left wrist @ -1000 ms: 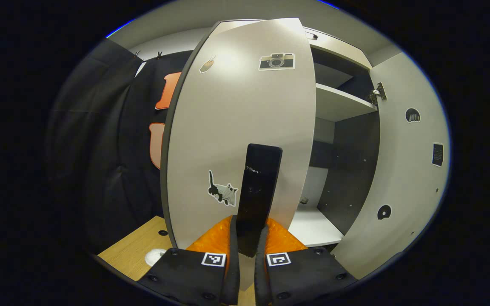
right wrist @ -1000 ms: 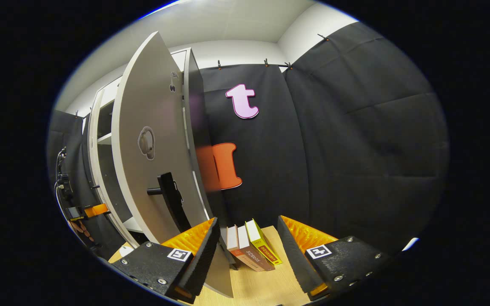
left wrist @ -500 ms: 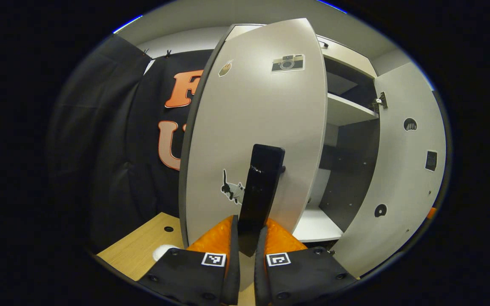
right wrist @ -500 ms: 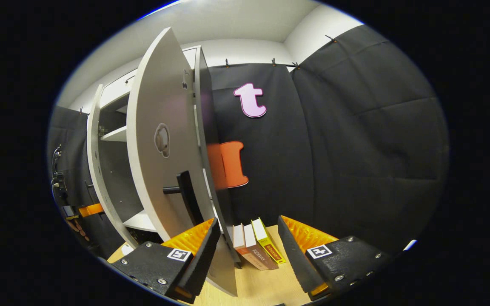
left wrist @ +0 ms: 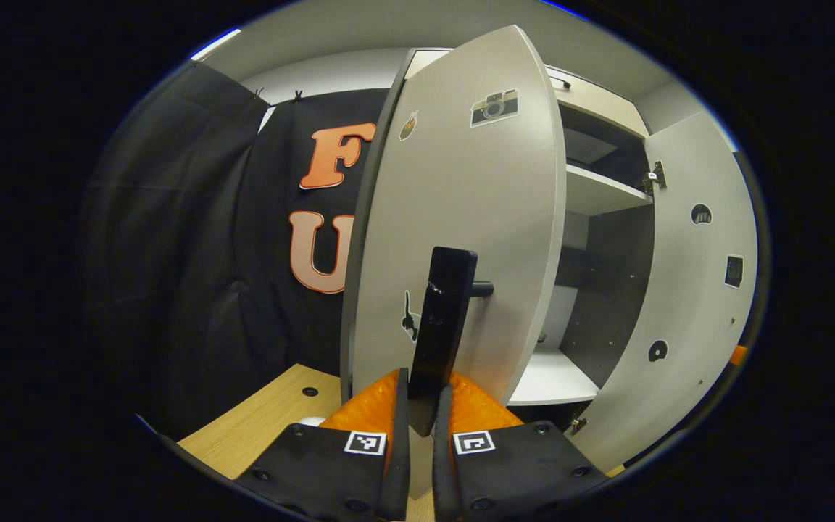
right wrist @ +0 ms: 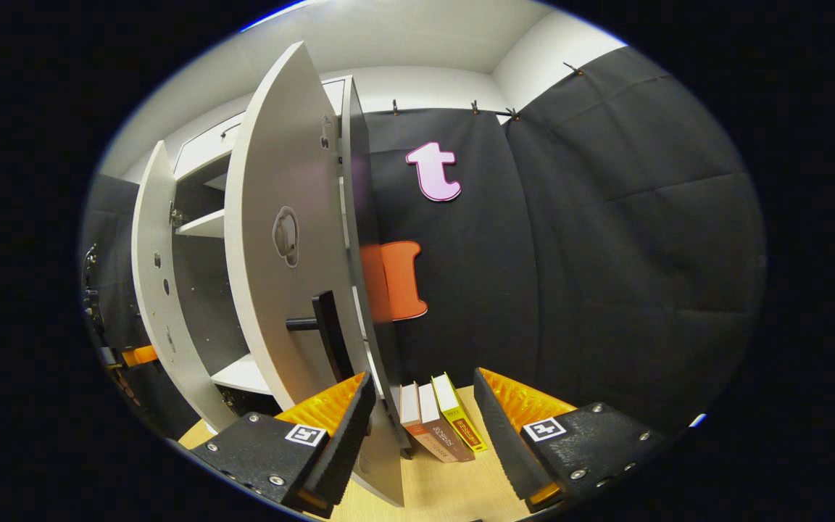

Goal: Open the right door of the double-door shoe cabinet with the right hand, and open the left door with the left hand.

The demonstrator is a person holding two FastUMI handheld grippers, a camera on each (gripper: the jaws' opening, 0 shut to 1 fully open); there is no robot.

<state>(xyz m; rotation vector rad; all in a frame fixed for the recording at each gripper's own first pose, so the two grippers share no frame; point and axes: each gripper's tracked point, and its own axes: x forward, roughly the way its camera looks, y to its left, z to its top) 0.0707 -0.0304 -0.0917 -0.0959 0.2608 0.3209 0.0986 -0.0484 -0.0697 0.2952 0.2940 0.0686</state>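
Left door (left wrist: 461, 217) swung wider; left hand-held gripper (left wrist: 417, 406) clamping handle (left wrist: 443, 326).

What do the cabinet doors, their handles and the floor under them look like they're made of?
Left door and right door: probably laminated board, flat matt pale grey with thin darker edges. Left door handle and right door handle: smooth black bars, glossy metal or plastic, cannot tell which. Floor: light wood-grain boards, likely laminate.
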